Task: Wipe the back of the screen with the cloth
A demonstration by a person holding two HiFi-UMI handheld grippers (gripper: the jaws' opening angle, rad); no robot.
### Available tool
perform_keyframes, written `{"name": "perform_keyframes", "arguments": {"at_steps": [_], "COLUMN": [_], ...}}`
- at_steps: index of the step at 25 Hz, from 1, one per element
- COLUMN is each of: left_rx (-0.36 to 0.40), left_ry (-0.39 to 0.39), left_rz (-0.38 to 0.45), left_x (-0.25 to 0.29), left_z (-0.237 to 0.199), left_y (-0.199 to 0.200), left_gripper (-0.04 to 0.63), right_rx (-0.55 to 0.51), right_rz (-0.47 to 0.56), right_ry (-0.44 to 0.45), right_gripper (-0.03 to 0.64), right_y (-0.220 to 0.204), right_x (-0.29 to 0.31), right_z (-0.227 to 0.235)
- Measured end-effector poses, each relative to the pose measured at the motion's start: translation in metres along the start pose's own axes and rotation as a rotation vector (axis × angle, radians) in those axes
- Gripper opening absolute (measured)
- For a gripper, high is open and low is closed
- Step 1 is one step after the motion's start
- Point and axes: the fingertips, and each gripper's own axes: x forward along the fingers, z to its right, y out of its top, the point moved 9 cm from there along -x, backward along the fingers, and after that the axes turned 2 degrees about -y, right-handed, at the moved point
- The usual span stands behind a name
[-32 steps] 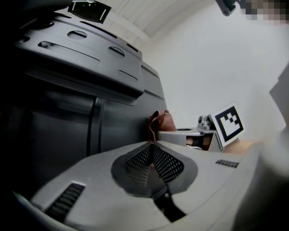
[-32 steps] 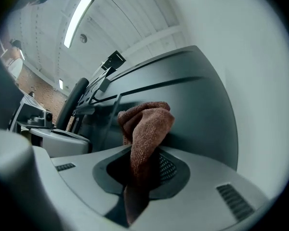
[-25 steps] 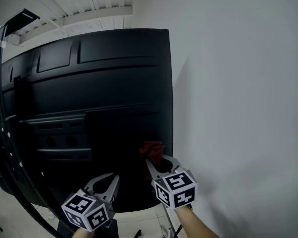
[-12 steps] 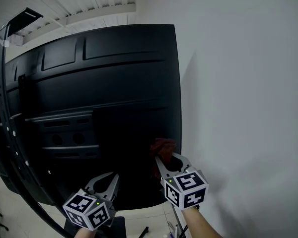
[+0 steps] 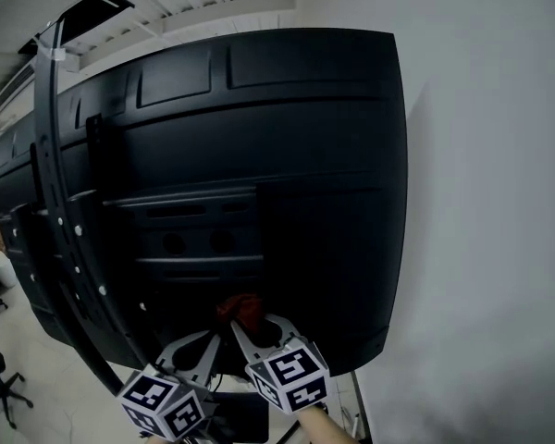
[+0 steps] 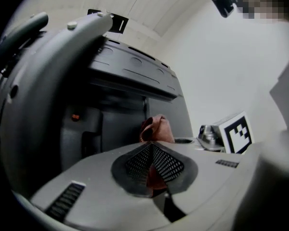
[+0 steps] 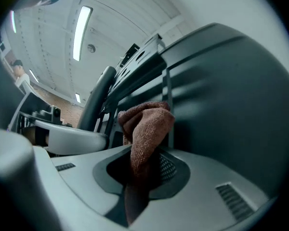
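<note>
The black back of the screen [image 5: 287,155] fills most of the head view. My right gripper [image 5: 250,329] is shut on a red-brown cloth [image 5: 241,309] and holds it against the lower middle of the panel. In the right gripper view the cloth [image 7: 147,126] bunches up out of the shut right gripper [image 7: 144,162], next to the dark panel [image 7: 221,95]. My left gripper [image 5: 203,345] hangs just left of it, shut with nothing held. In the left gripper view, beyond the left gripper [image 6: 151,148], I see the cloth [image 6: 156,128] and the right gripper's marker cube [image 6: 233,134].
A curved dark stand arm [image 5: 55,202] with a row of holes runs down the left side of the screen. A white wall [image 5: 490,202] lies to the right of the screen's edge. An office chair [image 5: 5,387] stands on the floor at lower left.
My right gripper has carried the cloth leftward along the screen's lower part, from near the right edge to the middle. The left gripper has stayed about where it was.
</note>
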Motion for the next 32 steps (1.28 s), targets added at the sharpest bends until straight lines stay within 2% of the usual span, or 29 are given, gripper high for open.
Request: {"name": "perform_keyframes", "arguments": {"at_steps": [3, 6, 9, 14, 21, 32], "left_rx": [0.012, 0.033, 0.066, 0.038, 0.025, -0.009], "left_ry": [0.027, 0.033, 0.025, 0.014, -0.042, -0.148], "left_rz": [-0.001, -0.003, -0.022, -0.021, -0.023, -0.014], "left_x": [-0.018, -0.027, -0.027, -0.02, 0.001, 0.052], "left_z": [-0.015, -0.021, -0.013, -0.01, 0.004, 0.05], "left_y": [0.003, 0.004, 0.006, 0.003, -0.007, -0.019], "left_gripper": [0.011, 0.011, 0.011, 0.011, 0.011, 0.011], "right_rx": [0.036, 0.029, 0.004, -0.026, -0.035, -0.055], "right_rz": [-0.02, -0.029, -0.036, -0.035, -0.029, -0.015], "right_ry": [0.053, 0.095, 0.09, 0.056, -0.027, -0.259], "right_gripper": [0.065, 0.065, 0.066, 0.064, 0.065, 0.064], "right_y": [-0.014, -0.021, -0.026, -0.025, -0.023, -0.017], "right_x": [0.026, 0.047, 0.059, 0.056, 0.019, -0.067], "right_z": [-0.016, -0.037, -0.047, -0.045, -0.02, 0.051]}}
